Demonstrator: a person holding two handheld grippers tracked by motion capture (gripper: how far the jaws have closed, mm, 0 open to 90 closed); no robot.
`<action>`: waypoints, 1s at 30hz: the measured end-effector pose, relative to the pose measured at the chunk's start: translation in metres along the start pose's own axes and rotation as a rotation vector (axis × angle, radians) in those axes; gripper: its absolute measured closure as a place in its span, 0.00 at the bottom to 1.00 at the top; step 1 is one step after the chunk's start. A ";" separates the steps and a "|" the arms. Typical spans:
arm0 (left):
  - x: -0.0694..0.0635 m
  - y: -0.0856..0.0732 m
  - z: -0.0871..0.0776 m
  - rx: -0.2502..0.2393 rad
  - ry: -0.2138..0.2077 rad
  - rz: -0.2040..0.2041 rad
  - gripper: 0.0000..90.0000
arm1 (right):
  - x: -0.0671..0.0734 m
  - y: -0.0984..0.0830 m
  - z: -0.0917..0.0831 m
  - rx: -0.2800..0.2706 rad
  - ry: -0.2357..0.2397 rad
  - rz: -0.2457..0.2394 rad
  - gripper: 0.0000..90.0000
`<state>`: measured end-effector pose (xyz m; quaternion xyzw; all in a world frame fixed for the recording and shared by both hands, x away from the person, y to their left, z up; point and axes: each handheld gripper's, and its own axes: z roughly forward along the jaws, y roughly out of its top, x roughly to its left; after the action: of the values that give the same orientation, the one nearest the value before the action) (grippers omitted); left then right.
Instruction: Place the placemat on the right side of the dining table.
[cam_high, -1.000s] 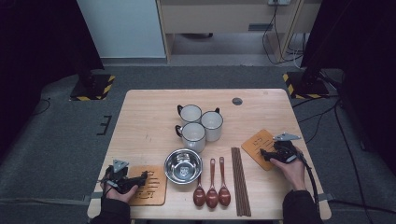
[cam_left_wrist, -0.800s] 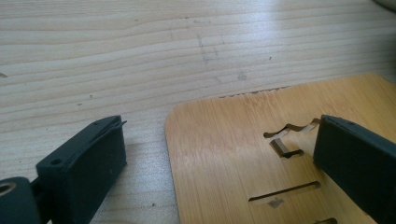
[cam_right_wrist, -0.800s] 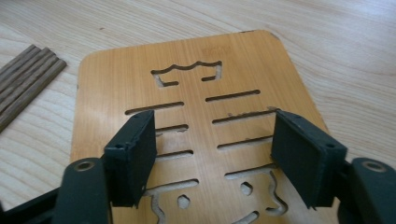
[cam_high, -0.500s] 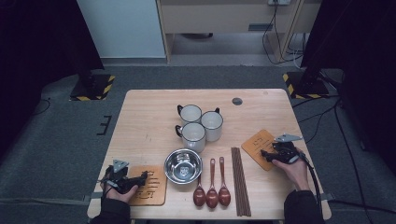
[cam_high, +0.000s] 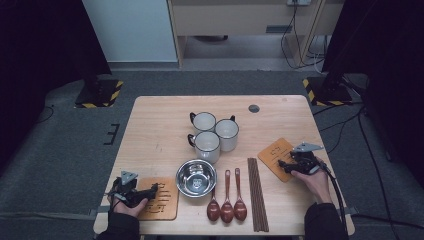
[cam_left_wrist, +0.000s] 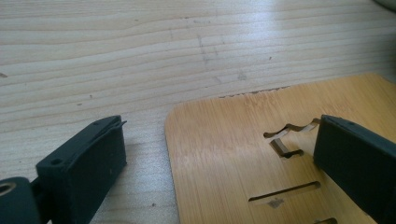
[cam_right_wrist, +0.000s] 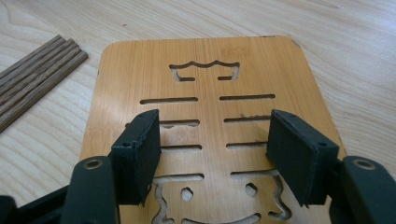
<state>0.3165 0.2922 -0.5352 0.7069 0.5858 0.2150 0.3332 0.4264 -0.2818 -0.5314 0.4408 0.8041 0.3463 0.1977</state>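
Note:
Two carved bamboo coasters lie on the wooden table. My left gripper rests low at the front left, open. In the left gripper view its jaws straddle the left edge of one coaster, which lies at the table's front left. My right gripper sits at the right over the other coaster. Its jaws have just been closing a little and stand open above the coaster's slotted face, with nothing between the pads.
Three white mugs stand mid-table. A steel bowl sits in front of them. Three brown spoons and a bundle of dark chopsticks lie near the front edge. A small dark disc lies at the back.

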 end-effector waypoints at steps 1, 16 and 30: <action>0.000 0.000 0.000 0.000 0.000 0.000 0.02 | 0.000 0.000 0.000 -0.001 -0.007 0.006 0.39; 0.000 0.000 0.000 0.000 0.000 0.000 0.01 | 0.009 -0.002 0.004 -0.038 -0.187 0.158 0.39; 0.000 0.000 0.000 0.000 0.000 0.000 0.01 | 0.011 0.003 0.000 -0.076 -0.249 0.232 0.29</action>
<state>0.3165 0.2921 -0.5352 0.7070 0.5857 0.2150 0.3331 0.4218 -0.2716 -0.5291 0.5622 0.7037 0.3396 0.2709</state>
